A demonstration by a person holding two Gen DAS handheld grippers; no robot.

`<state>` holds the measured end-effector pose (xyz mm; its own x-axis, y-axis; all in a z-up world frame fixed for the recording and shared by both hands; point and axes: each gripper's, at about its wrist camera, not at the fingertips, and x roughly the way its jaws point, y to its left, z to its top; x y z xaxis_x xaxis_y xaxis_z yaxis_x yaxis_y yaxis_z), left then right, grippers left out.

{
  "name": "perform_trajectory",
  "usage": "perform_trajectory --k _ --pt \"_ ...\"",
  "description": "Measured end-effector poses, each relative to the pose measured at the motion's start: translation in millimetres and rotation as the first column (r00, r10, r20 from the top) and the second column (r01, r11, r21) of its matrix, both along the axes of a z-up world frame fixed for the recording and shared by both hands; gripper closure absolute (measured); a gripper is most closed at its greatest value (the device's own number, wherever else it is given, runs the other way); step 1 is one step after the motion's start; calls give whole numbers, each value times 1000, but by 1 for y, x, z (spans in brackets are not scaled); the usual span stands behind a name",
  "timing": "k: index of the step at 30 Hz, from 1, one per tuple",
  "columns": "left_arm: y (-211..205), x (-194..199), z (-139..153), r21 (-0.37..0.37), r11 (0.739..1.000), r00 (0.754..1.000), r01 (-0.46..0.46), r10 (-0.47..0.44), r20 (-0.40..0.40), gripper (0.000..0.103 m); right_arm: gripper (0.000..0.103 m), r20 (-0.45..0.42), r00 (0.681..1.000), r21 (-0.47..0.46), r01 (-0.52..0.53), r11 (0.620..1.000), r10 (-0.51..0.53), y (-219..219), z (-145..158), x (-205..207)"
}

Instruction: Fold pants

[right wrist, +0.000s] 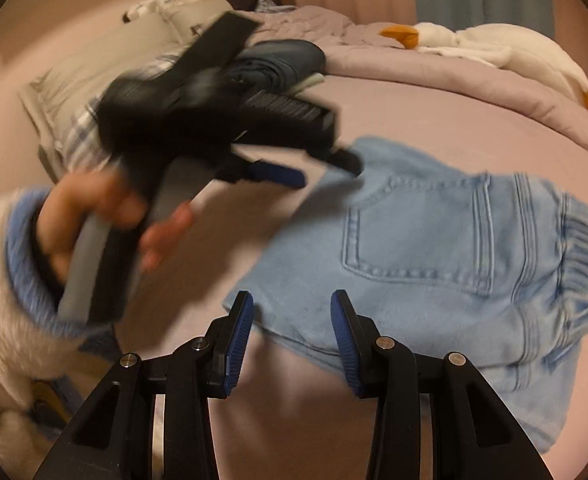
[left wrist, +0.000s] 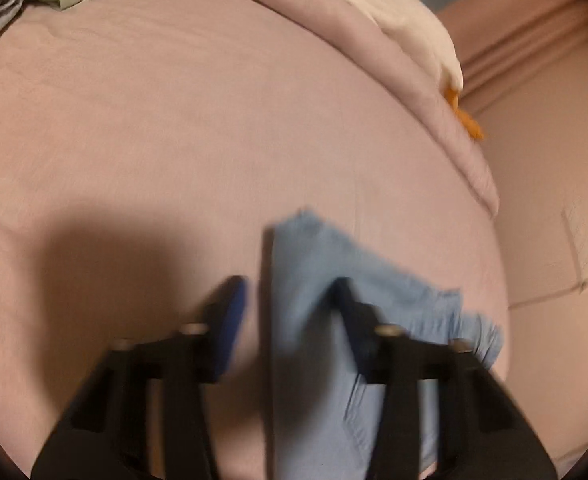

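Light blue denim pants [right wrist: 434,256] lie folded on the pink bed sheet [right wrist: 434,112], back pocket up, elastic waistband at the right. My right gripper [right wrist: 291,300] is open, its tips just above the near left edge of the pants. My left gripper [left wrist: 289,288] is open and blurred, hovering over the pants [left wrist: 318,320]. It also shows in the right wrist view [right wrist: 326,168], held by a hand at the pants' far left corner, touching nothing that I can see.
A pile of dark folded clothes [right wrist: 281,60] lies at the far side of the bed. A white plush goose [right wrist: 494,52] with orange feet lies on the rolled pink duvet [right wrist: 434,76]. Pillows [right wrist: 105,80] lie at the left.
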<state>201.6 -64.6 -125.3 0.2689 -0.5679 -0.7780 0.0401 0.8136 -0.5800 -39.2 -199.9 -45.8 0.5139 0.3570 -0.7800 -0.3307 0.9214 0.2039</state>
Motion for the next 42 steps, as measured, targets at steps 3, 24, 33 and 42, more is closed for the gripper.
perform_trajectory --k 3,24,33,42 --pt "2 9 1 -11 998 998 -61 61 -34 77 62 12 1000 -19 8 1000 -8 2 -1 0" --pt "29 -88 13 -185 970 984 159 -170 -50 35 25 -276 802 447 595 668 -530 -198 -2 -21" --pt "22 -94 10 -208 960 976 190 -208 -70 35 24 -456 784 544 620 565 -422 -218 -38 0" --pt "2 -85 10 -183 955 966 234 -250 -67 32 21 -446 844 521 516 680 -299 -192 -37 41"
